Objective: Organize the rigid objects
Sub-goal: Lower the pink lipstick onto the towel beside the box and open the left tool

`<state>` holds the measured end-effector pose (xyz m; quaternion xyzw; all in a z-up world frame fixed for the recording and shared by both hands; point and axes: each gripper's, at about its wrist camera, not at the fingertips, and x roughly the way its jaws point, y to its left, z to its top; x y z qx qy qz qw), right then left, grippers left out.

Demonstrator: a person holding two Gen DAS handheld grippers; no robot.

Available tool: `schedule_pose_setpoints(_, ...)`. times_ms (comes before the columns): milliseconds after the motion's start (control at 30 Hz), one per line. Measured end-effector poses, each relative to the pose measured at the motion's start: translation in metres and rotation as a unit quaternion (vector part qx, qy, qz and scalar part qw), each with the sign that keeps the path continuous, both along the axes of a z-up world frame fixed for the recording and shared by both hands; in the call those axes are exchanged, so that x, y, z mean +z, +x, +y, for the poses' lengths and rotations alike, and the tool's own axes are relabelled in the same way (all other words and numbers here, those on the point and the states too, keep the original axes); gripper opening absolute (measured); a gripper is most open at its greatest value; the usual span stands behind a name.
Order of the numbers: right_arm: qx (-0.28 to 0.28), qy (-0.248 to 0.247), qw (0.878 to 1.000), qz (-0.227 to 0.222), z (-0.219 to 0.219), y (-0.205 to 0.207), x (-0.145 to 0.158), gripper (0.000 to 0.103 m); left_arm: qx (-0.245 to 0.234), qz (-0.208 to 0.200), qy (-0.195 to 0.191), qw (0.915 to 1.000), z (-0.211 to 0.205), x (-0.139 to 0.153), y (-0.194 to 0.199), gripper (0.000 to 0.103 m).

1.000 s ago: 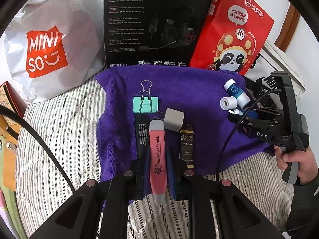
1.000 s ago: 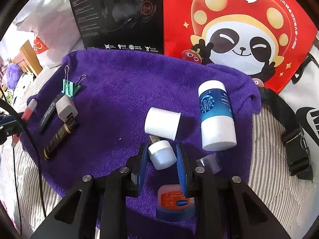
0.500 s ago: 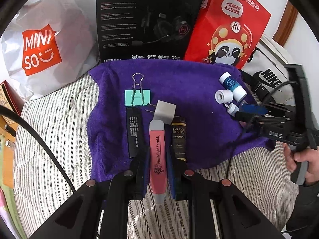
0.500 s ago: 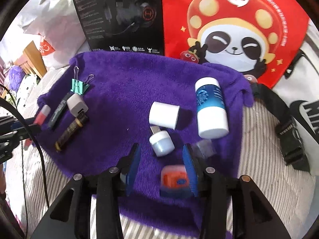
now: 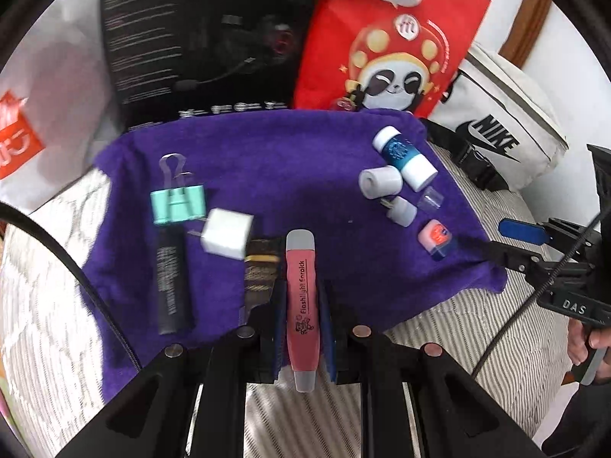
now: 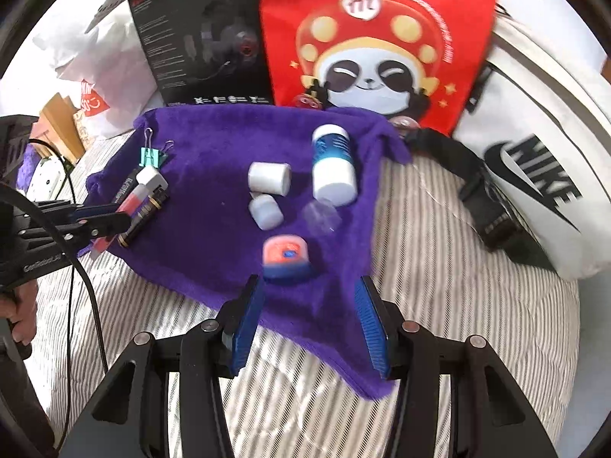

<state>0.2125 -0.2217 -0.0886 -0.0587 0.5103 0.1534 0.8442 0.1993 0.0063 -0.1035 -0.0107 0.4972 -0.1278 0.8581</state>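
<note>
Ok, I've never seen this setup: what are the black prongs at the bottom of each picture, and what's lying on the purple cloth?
Each picture comes from a camera on a hand-held two-finger gripper, looking along its fingers. The left gripper is shut on a pink flashlight earpick. The right gripper stands open, its jaws having just been opening, with nothing between them. On the purple towel lie a green binder clip, a white charger, a blue-and-white bottle, a small white jar and an orange-topped tin.

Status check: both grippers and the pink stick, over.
Left gripper shut on pink flashlight earpick. Right gripper just opened, empty, above purple towel. Nothing in the way.
</note>
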Motion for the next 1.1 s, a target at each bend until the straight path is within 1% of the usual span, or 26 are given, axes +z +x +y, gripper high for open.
schedule_pose_setpoints(167, -0.014, -0.002, 1.000, 0.001, -0.014, -0.004, -0.002, 0.049, -0.011, 0.007, 0.005, 0.9999, -0.013, -0.007, 0.014, 0.016)
schedule_pose_setpoints(633, -0.027, 0.021, 0.999, 0.010, -0.025, -0.007, -0.004, 0.049, -0.006, 0.030, 0.019, 0.9993, -0.024, -0.030, 0.049, 0.016)
schedule_pose_setpoints(767, -0.030, 0.028, 0.999, 0.014, -0.027, -0.007, -0.007, 0.049, -0.011, 0.024, 0.041, 0.9988, -0.032, -0.032, 0.048, 0.016)
schedule_pose_setpoints(967, -0.035, 0.042, 0.998, 0.020, -0.028, -0.008, -0.008, 0.049, -0.013, 0.016, 0.055, 0.9983, -0.038, -0.034, 0.042, 0.017)
schedule_pose_setpoints(1033, -0.036, 0.045, 0.998, 0.020, -0.027, -0.011, -0.007, 0.049, -0.015, 0.016, 0.056, 0.9982, -0.039, -0.034, 0.039, 0.019)
schedule_pose_setpoints(1067, -0.036, 0.046, 0.998, 0.019, -0.026, -0.013, -0.006, 0.049, -0.016, 0.017, 0.056, 0.9982, -0.039, -0.035, 0.037, 0.023)
schedule_pose_setpoints(1100, -0.036, 0.046, 0.998, 0.018, -0.025, -0.015, -0.004, 0.049, -0.019, 0.018, 0.055, 0.9981, -0.040, -0.035, 0.034, 0.029)
